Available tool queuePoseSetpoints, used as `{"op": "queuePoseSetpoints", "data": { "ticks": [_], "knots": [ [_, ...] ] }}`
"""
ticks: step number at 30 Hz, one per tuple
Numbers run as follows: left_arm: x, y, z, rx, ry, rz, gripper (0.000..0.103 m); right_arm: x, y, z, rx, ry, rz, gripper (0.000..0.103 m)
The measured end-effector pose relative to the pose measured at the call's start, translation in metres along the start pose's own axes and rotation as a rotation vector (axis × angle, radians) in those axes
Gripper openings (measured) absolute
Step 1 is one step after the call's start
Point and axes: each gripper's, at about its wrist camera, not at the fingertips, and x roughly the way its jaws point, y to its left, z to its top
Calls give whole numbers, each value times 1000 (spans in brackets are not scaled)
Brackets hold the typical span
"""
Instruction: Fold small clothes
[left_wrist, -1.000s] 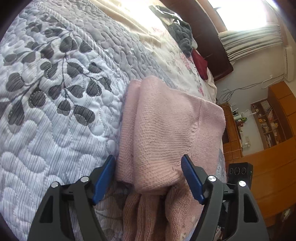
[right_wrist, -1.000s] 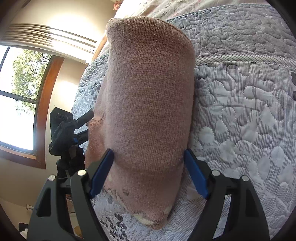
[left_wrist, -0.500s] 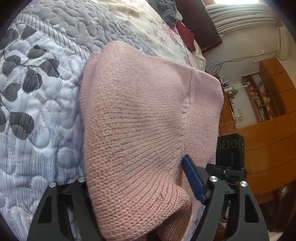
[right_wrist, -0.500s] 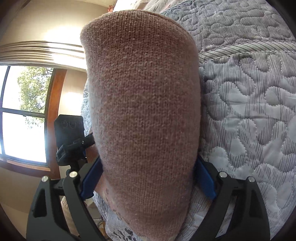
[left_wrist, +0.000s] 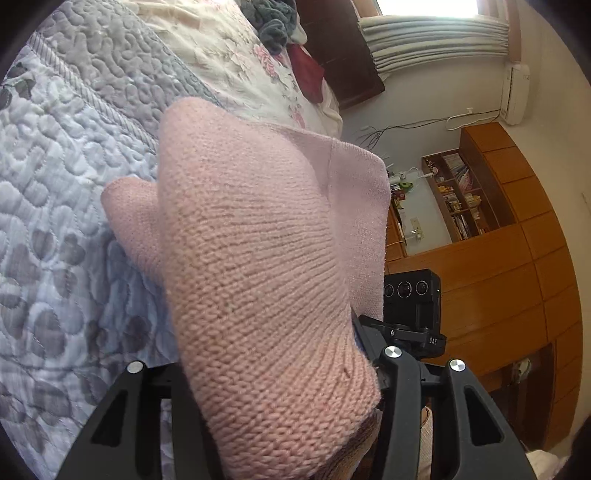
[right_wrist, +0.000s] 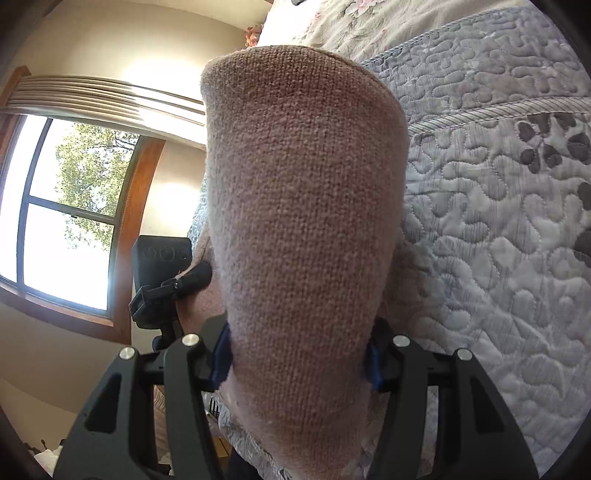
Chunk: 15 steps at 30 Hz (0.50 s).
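the fold looked midway: both the left gripper (left_wrist: 284, 373) and right gripper (right_wrist: 297, 360) clamped the doubled-over pink knit sweater (left_wrist: 258, 236) above the quilt (left_wrist: 74, 155), not yet laid flat.

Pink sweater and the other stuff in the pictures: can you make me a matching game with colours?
Things:
1. sweater
2. quilt
3. wardrobe
4. crumpled cloth at the head of the bed

Colours:
A. orange-brown wood
B. dark grey
C. pink
D. pale blue-grey with leaf shapes

Pairs: 1-C, 2-D, 3-A, 4-B

Both the left tongs and the right tongs grip the sweater.
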Motion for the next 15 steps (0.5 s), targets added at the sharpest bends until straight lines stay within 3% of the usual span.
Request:
{"op": "queuePoseSetpoints", "data": {
  "ticks": [4, 7, 13, 15],
  "knots": [
    [31, -36, -36, 14, 33, -25, 49, -52, -8, -32, 23, -3, -24, 56],
    [59, -49, -62, 29, 64, 0, 50, -77, -24, -54, 52, -4, -62, 57],
    [112, -21, -97, 15, 144, 150, 51, -77, -90, -75, 178, -4, -140, 60],
    [115, -6, -107, -2, 129, 155, 55, -71, -96, -79, 179, -30, -130, 62]
  ]
}}
